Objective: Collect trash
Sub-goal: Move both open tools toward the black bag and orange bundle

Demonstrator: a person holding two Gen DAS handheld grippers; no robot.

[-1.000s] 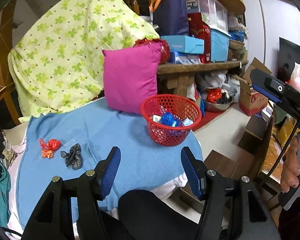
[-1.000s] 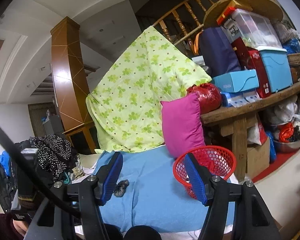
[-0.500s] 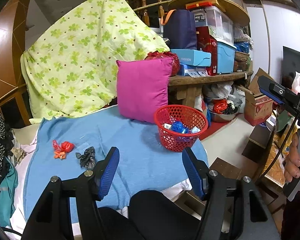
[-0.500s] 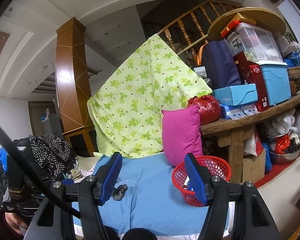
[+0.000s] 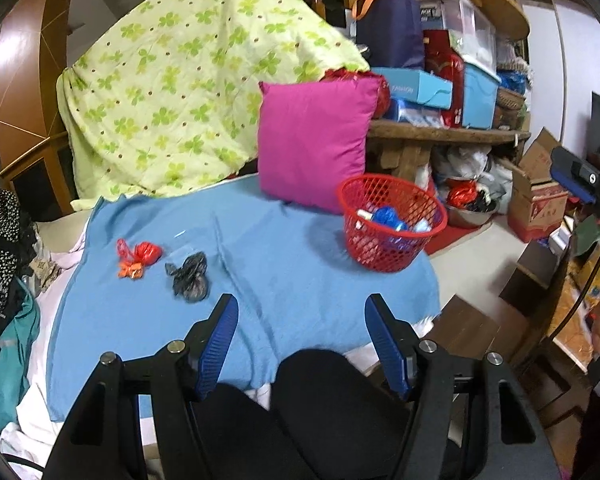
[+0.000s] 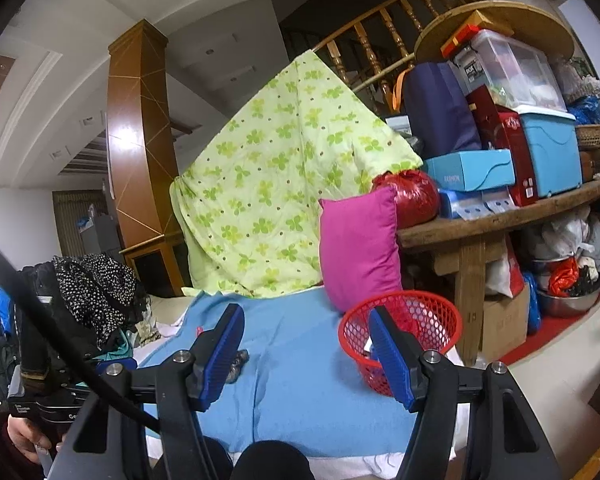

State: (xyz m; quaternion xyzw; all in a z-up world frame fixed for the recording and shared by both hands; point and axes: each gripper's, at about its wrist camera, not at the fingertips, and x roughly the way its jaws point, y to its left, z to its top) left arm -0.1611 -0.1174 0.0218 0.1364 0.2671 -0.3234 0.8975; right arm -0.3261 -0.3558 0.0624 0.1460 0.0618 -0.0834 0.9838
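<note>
A red knotted bag [image 5: 140,254] and a dark grey crumpled bag [image 5: 190,276] lie on the blue blanket [image 5: 268,248] at its left. A red mesh basket [image 5: 392,226] with blue and white trash stands at the blanket's right end. My left gripper [image 5: 300,320] is open and empty, held above the blanket's near edge, right of the grey bag. My right gripper [image 6: 306,328] is open and empty, back from the blanket; the basket [image 6: 416,332] shows behind its right finger, the grey bag [image 6: 236,364] partly hidden by its left finger.
A magenta pillow [image 5: 314,142] leans behind the basket, with a green flowered quilt [image 5: 188,80] at the back. A wooden bench [image 5: 440,136] stacked with boxes is at the right. Clothes [image 6: 96,284] pile at the left. Cardboard boxes [image 5: 536,196] stand on the floor.
The left gripper has swung left and drawn back, so the basket and bags shifted right in its view. The right gripper rose and backed off a little. Both stay open.
</note>
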